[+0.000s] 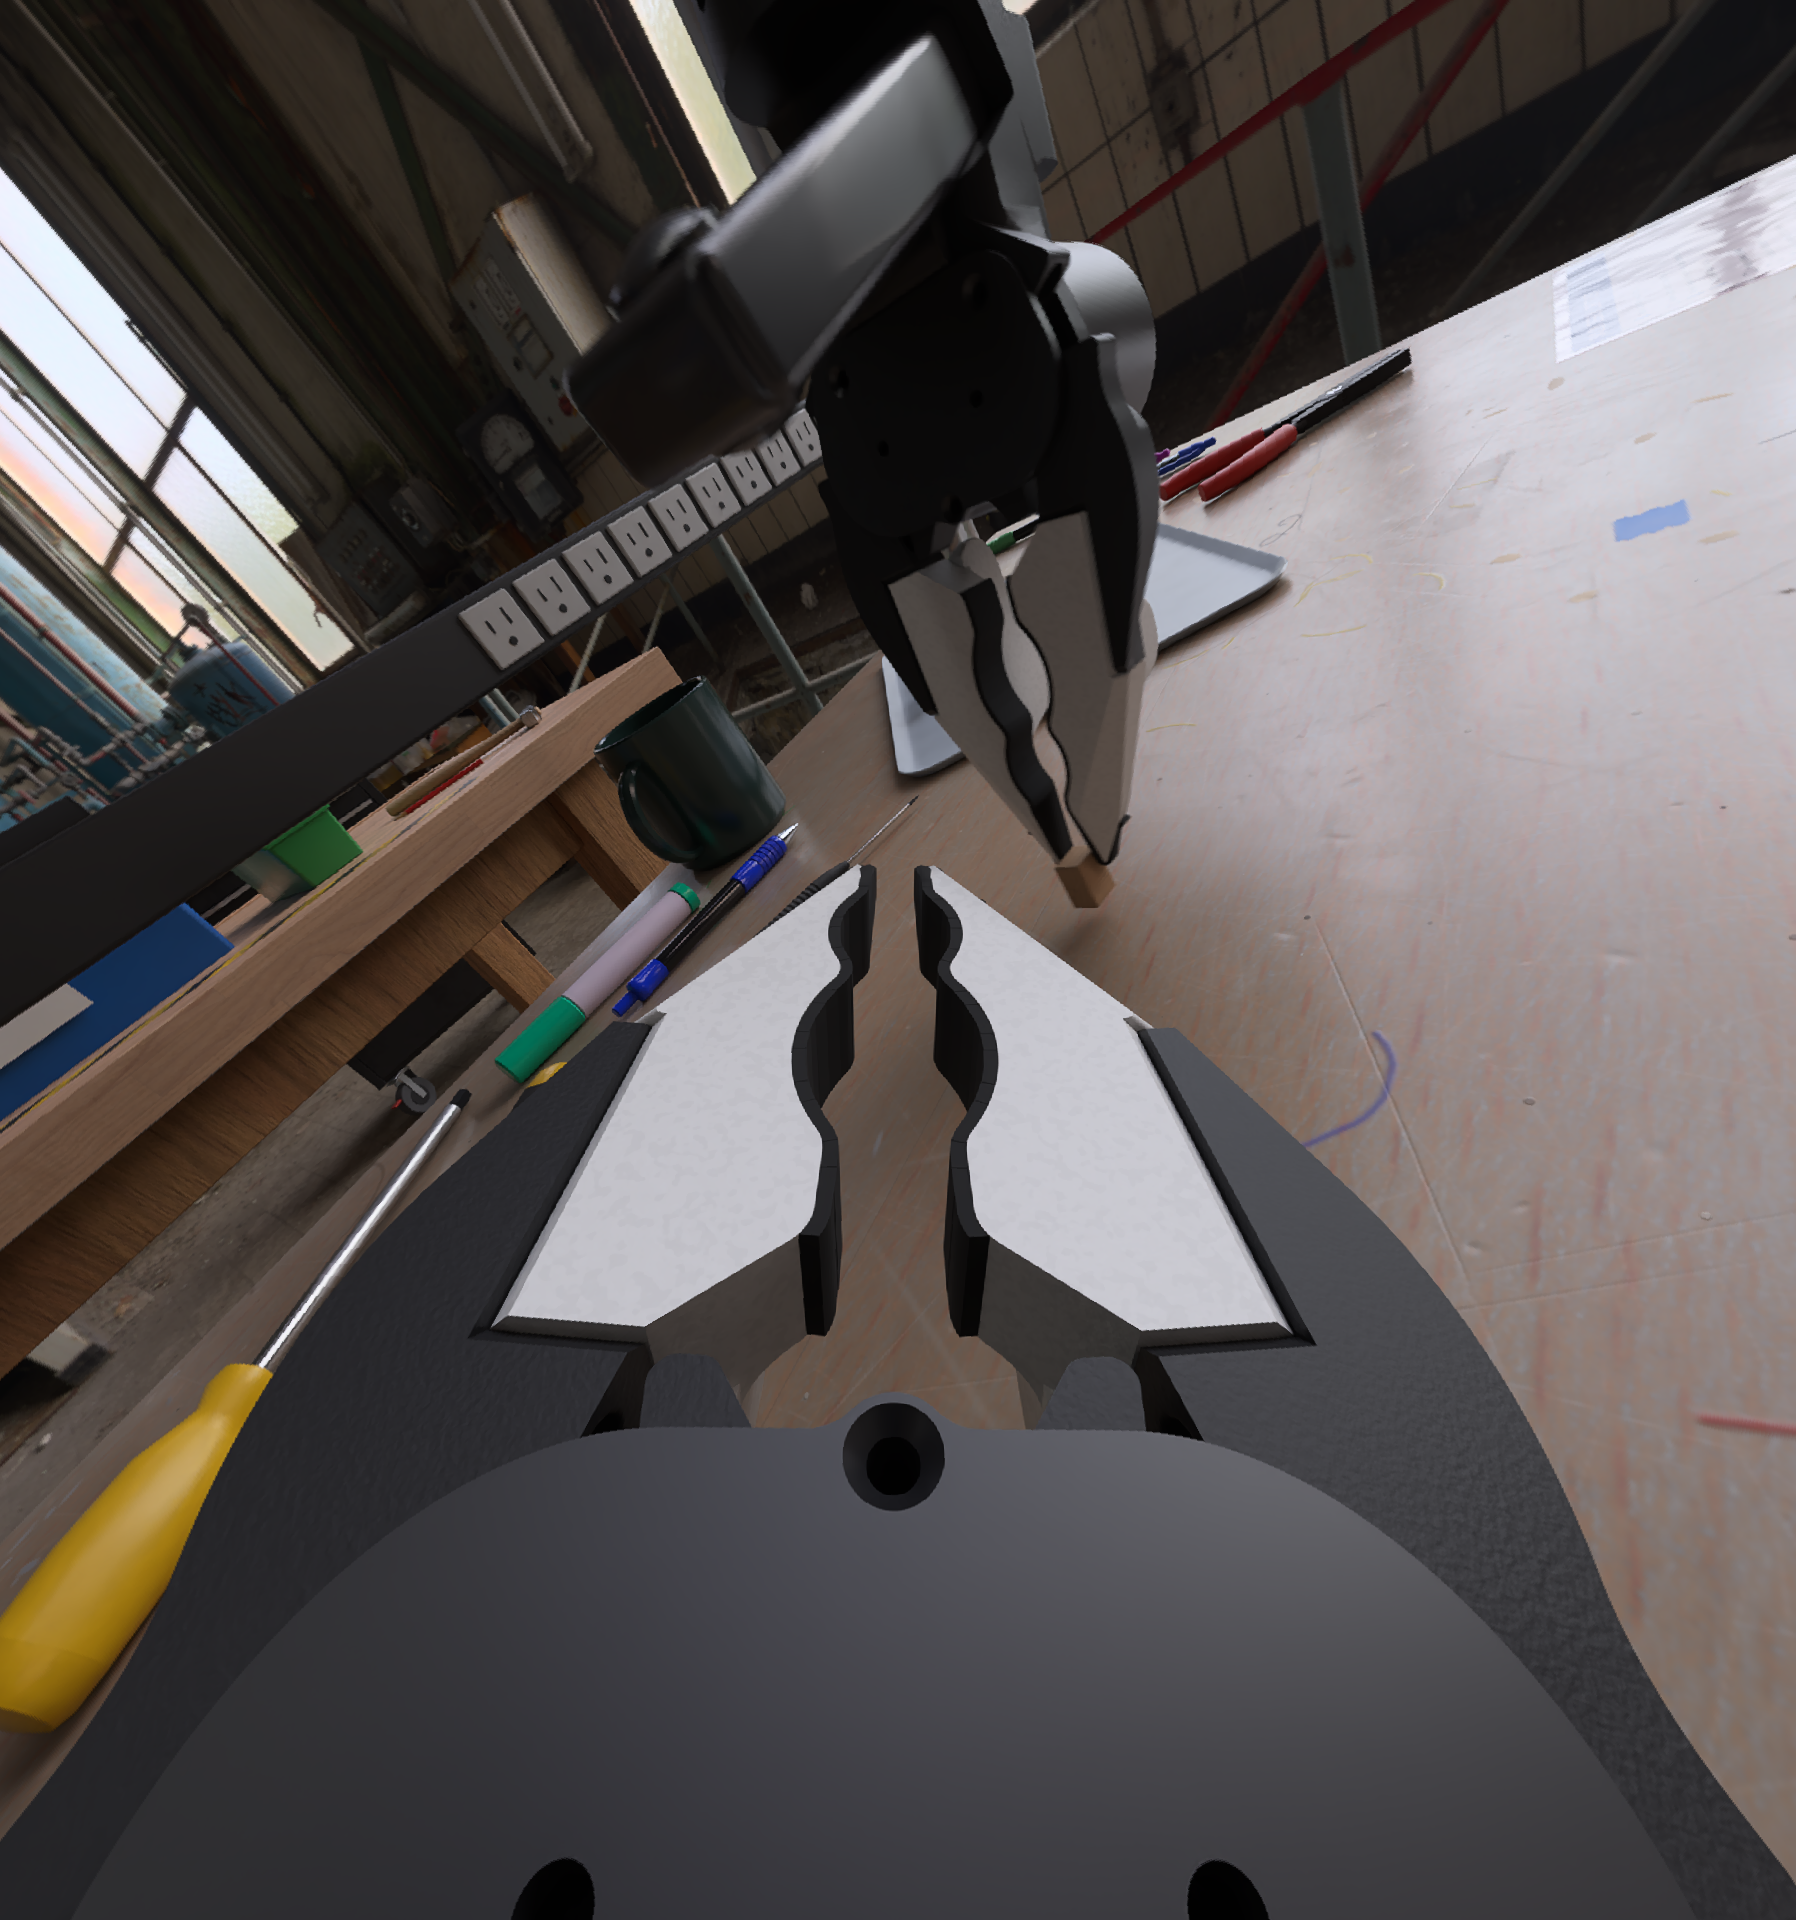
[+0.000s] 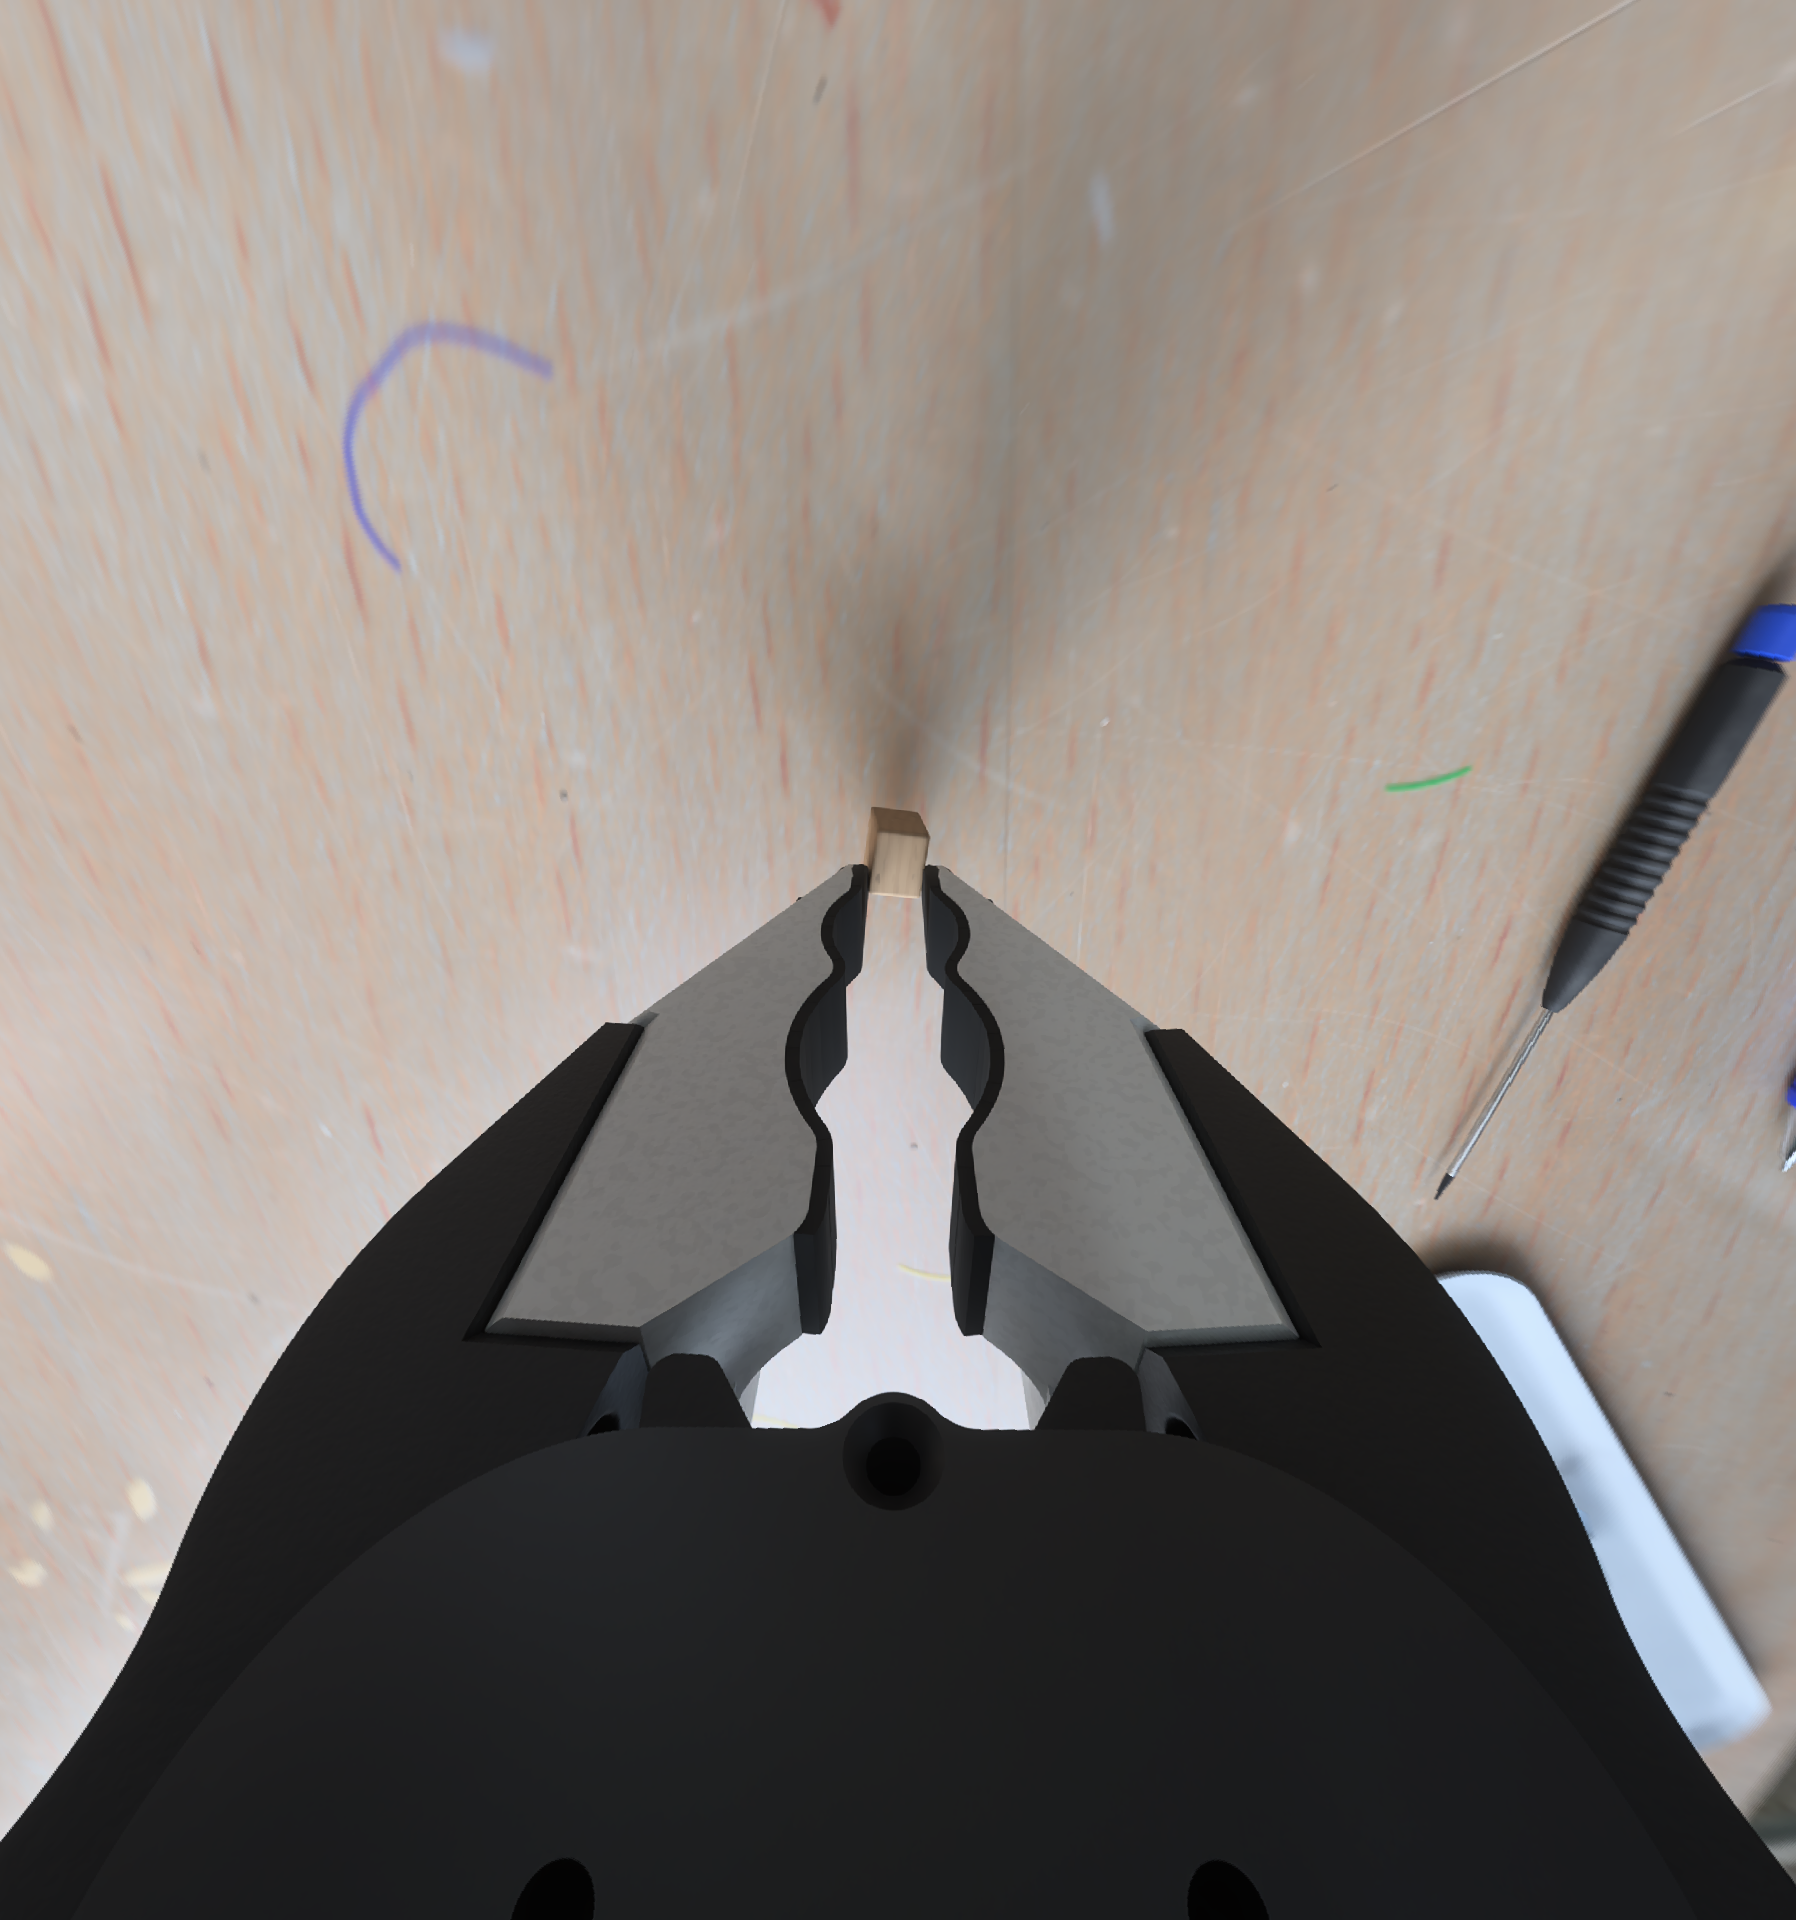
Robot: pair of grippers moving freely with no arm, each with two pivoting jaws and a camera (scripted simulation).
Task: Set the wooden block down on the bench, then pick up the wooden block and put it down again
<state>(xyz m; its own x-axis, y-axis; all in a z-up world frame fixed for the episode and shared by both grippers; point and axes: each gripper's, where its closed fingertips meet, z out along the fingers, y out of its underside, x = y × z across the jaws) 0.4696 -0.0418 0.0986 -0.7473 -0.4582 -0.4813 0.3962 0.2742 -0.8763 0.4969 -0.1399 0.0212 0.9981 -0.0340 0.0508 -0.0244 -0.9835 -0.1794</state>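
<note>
The small pale wooden block (image 2: 896, 854) is pinched between the tips of my right gripper (image 2: 895, 883), which is shut on it and points steeply down at the plywood bench (image 2: 1185, 416). In the left wrist view the block (image 1: 1087, 883) sticks out below the right gripper (image 1: 1081, 847), at or just above the bench surface (image 1: 1496, 935); I cannot tell whether it touches. My left gripper (image 1: 895, 883) is low over the bench, a short way in front of the block. Its jaws are almost together, with nothing between them.
A dark green mug (image 1: 696, 774), a green-capped marker (image 1: 603, 977), a blue pen (image 1: 712, 914) and a yellow-handled screwdriver (image 1: 94, 1558) lie near the bench's left edge. A grey tray (image 1: 1216, 582) and red pens (image 1: 1247, 462) lie behind. A black precision screwdriver (image 2: 1642, 862) lies right of the block.
</note>
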